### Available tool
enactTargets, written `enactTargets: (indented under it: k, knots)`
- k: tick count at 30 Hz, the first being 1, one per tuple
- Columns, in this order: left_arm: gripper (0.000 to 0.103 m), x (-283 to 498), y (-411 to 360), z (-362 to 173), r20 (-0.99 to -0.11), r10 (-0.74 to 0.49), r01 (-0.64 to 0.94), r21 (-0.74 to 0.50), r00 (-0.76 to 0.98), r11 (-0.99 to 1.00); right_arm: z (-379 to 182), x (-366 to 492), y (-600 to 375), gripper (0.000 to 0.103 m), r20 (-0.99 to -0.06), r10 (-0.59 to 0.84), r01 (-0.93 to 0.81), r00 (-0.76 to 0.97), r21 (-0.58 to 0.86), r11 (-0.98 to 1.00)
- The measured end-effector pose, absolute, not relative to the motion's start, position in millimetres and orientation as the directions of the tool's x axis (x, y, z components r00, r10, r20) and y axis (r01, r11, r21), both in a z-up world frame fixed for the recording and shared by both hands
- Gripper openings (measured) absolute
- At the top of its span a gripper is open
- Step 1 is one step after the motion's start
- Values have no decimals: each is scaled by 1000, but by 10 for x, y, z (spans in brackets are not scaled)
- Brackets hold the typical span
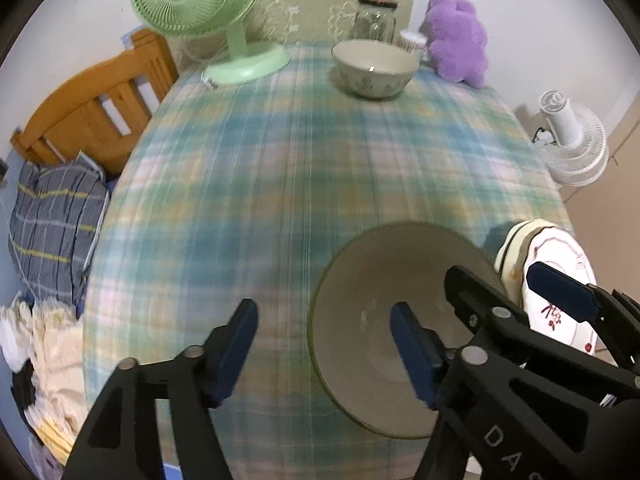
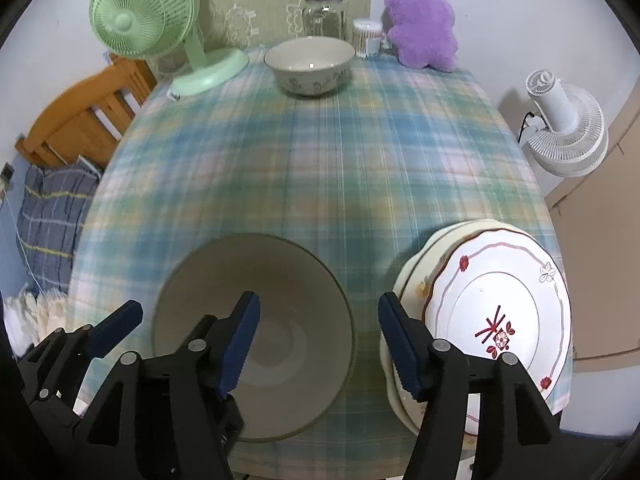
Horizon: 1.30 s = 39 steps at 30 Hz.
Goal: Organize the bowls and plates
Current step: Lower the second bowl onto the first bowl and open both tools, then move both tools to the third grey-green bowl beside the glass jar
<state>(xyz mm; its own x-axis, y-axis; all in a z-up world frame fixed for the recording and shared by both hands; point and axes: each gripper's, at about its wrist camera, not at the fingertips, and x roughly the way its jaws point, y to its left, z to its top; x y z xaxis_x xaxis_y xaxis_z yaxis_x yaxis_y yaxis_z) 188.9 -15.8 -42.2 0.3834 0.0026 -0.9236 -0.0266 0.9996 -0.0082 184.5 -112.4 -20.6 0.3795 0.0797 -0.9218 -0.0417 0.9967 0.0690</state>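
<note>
A large plain beige bowl point(image 1: 384, 320) point(image 2: 272, 312) stands on the plaid tablecloth near the front edge. A stack of plates point(image 2: 500, 312) point(image 1: 560, 280), topped by a white plate with red flowers, lies to its right. A smaller patterned bowl point(image 1: 374, 68) point(image 2: 310, 64) stands at the far side. My left gripper point(image 1: 324, 352) is open over the big bowl's left rim, one finger inside it. My right gripper point(image 2: 318, 344) is open over the big bowl's right rim, its right finger beside the plates. Both are empty. The left gripper's finger point(image 2: 116, 328) shows in the right wrist view.
A green desk fan point(image 2: 160, 28), a glass jar point(image 2: 324, 14), a cotton-swab tub point(image 2: 367, 38) and a purple plush toy point(image 2: 422, 24) line the table's far edge. A wooden bed frame point(image 1: 96, 104) and bedding lie left. A white fan point(image 2: 564, 128) stands right.
</note>
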Motion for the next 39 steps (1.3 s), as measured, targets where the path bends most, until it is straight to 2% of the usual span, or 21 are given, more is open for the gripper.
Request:
enactTargets:
  k: [4,8,16,25,39]
  knots:
    - [83,1949,-87,-243,-905,-22,3,-23,424,1000,-27,1863,-1080,76,-906,68,-11,418,70,997]
    - [85,2045,-18,-96,-888,-33,19,-28,458,999,164,1927,-1015,79,-889,54,5,456,63,998]
    - [85,2420,-73,142,-860,-11,11,-6,511,1000,425,2242,-1015,80,-861,53,0,505,61,998]
    - [85,2937,-291,345,-828,82,-69,52,554,996,641,2844,-1237,80,-826,93,-58,555,73,996]
    - [85,3836,-497,293,-832,154,-168,74,532,983,559,3893,-1508,80,-821,173,-169,544,94,981]
